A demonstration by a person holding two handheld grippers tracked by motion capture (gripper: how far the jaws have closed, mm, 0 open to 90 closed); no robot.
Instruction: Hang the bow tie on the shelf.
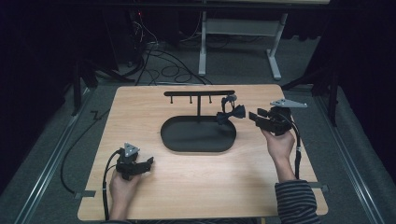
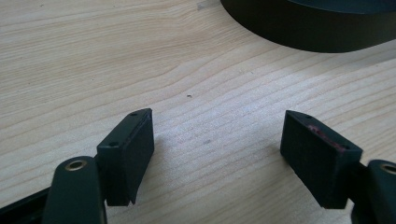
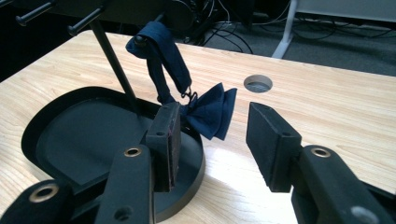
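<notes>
A dark blue bow tie (image 3: 210, 112) hangs by its strap (image 3: 163, 60) from a peg at the right end of the stand's crossbar (image 1: 199, 93), dangling just above the right edge of the black oval tray (image 1: 198, 135) that forms the stand's base. Judging from this, the hanging step looks done, or the tie is about to be taken; either way the right gripper (image 3: 212, 135) is the working one. Its jaws stand wide apart with nothing pressed between them; the bow sits just beyond and between their tips, free of both pads as far as can be seen. A next move would need care not to snag the strap or tip the stand. The left gripper (image 2: 217, 149) rests low over the bare worktop (image 2: 93, 56) near the tray's front left, jaws wide open and empty.
</notes>
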